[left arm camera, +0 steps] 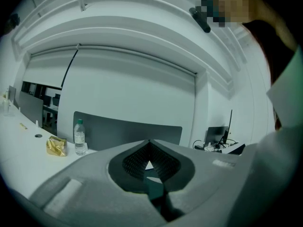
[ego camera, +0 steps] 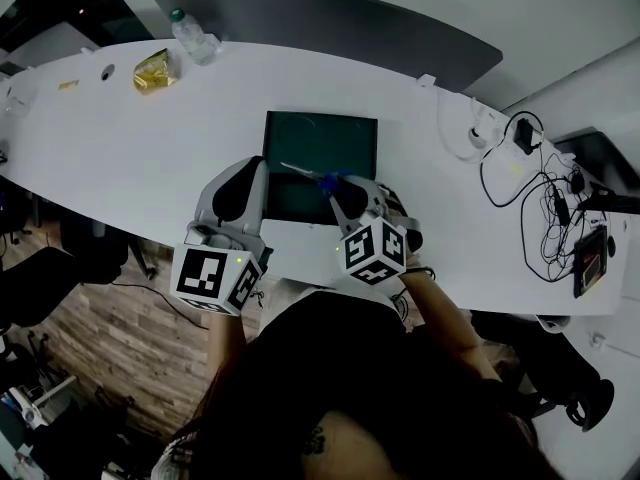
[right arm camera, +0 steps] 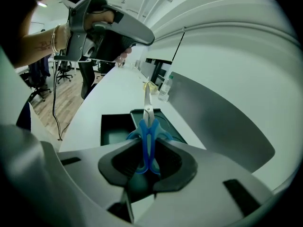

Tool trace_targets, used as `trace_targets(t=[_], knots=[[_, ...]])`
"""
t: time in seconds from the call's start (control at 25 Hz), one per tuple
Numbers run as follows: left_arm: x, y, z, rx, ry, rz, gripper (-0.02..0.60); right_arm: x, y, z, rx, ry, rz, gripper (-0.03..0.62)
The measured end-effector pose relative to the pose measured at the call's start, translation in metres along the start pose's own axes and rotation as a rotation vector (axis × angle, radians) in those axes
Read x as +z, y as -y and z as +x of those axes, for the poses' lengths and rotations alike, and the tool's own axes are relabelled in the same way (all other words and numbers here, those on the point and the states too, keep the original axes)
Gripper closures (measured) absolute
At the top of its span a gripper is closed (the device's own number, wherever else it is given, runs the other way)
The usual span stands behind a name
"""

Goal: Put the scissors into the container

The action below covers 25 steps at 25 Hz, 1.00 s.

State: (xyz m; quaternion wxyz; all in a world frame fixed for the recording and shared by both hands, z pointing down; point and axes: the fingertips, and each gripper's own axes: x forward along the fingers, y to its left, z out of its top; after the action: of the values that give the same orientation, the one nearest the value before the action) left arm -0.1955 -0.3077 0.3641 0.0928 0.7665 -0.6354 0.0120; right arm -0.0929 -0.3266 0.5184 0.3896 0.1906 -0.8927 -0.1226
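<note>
Blue scissors, head view: the scissors show over the dark container, with the blades towards the person's left and the handles in the right tool.
Container, head view: it sits on the white table straight ahead of the person, and nothing else shows inside it.
Left tool, head view: the left tool hangs by the container's left rim, apart from the scissors.
Left tool, left gripper view: the pads meet at their tips with nothing between them. The tool points up and away, over a bottle and a yellow packet at the far side of the table.
Right tool, right gripper view: the jaws are clamped on the blue handles, one pad on each side.
Scissors against tool, right gripper view: the handles sit deep between the pads, upright on edge. The steel blades are closed together and stick straight out past the tips, above the container's opening.
Done so far: the scissors appear to be picked up and carried over the container.
Left to do: probably lower them and let go. How high they hang above the container floor cannot be told.
</note>
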Motion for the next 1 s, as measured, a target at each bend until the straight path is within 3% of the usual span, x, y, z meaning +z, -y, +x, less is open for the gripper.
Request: trace_targets(t=[1.0], knots=[[-0.016,-0.021,-0.005,0.043,-0.029,-0.036,0.571,-0.056,-0.043,0.057,0.213,-0.257,-0.144,0.502]])
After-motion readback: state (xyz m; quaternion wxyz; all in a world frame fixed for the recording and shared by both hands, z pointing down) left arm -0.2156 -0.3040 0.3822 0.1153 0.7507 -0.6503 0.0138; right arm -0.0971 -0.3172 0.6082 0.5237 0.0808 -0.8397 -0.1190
